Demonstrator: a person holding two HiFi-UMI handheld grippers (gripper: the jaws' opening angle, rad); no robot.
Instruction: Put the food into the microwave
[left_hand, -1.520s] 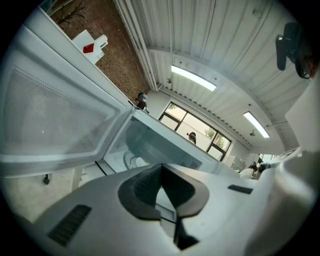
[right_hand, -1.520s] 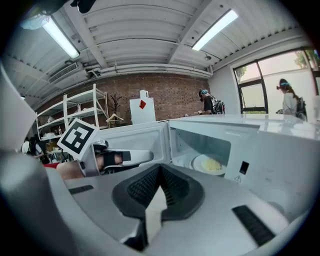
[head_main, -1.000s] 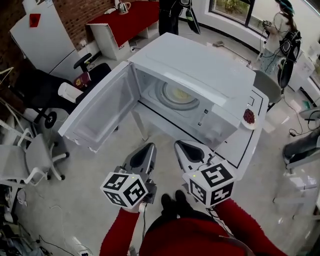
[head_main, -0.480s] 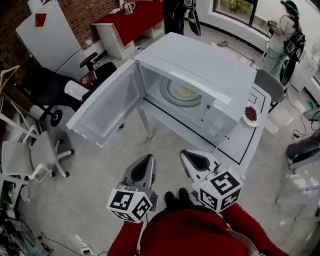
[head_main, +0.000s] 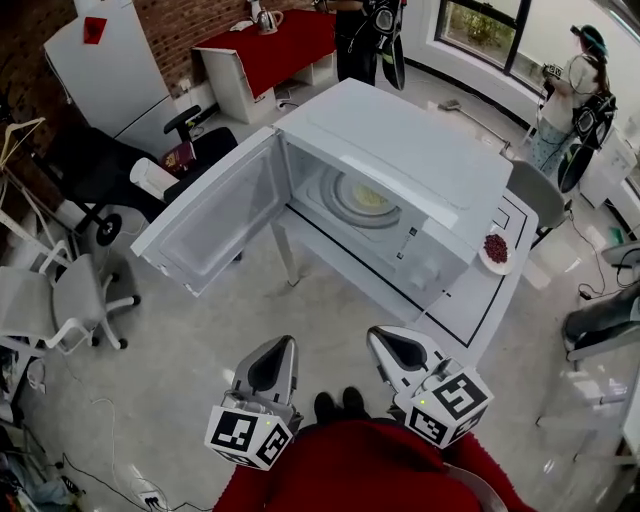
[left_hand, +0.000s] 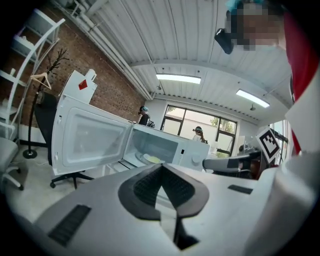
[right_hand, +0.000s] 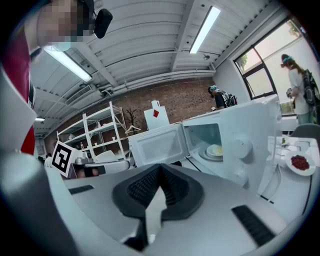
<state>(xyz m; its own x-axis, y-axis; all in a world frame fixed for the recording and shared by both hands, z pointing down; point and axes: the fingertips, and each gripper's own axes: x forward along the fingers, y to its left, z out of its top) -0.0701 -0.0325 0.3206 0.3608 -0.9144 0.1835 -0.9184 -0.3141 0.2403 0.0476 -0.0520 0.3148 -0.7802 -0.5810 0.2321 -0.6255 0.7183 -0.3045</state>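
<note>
The left gripper (head_main: 275, 355) and right gripper (head_main: 392, 345) are clenched, empty. The plate (head_main: 496, 248) of red food looks light, breakable: pinch its rim, keep level.

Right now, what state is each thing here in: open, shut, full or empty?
microwave door: swung wide open.
microwave: open, with a plate inside.
plate of yellow food: already inside the microwave.
plate of red food: outside, on the table beside the microwave.
left gripper: shut, holding nothing.
right gripper: shut, holding nothing.
</note>
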